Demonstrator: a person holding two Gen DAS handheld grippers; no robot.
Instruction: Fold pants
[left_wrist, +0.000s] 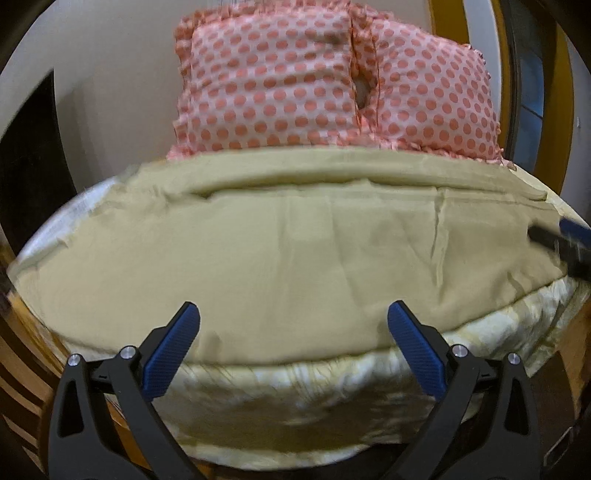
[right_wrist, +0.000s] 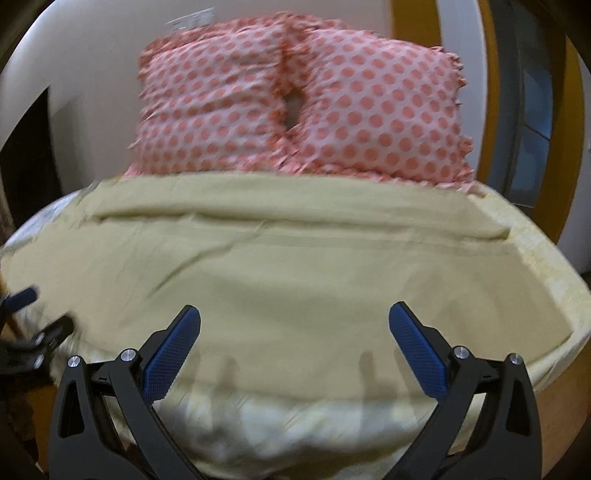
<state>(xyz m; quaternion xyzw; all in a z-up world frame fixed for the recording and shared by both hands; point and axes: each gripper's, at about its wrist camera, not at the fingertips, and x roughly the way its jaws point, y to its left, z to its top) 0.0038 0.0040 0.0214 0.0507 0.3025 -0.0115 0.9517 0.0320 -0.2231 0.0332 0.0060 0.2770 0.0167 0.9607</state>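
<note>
While both claws hang spread wide and empty, you have time to pick your grasp points. The pants (left_wrist: 288, 251) lie spread flat across the bed (left_wrist: 332, 398), a tan sheet of cloth with a fold ridge running along the far side, just short of the polka-dot pillows (left_wrist: 332, 85) at 12 o'clock. Your left claw (left_wrist: 293, 317) hovers over the near hem; your right claw (right_wrist: 294, 317) hovers over the same hem further along, and shows at 3 o'clock in the left view. I'd judge the next step is a fold away from you. Pinch the near edge at two well-separated points, catch every layer, and lift evenly so the cloth doesn't skew.
</note>
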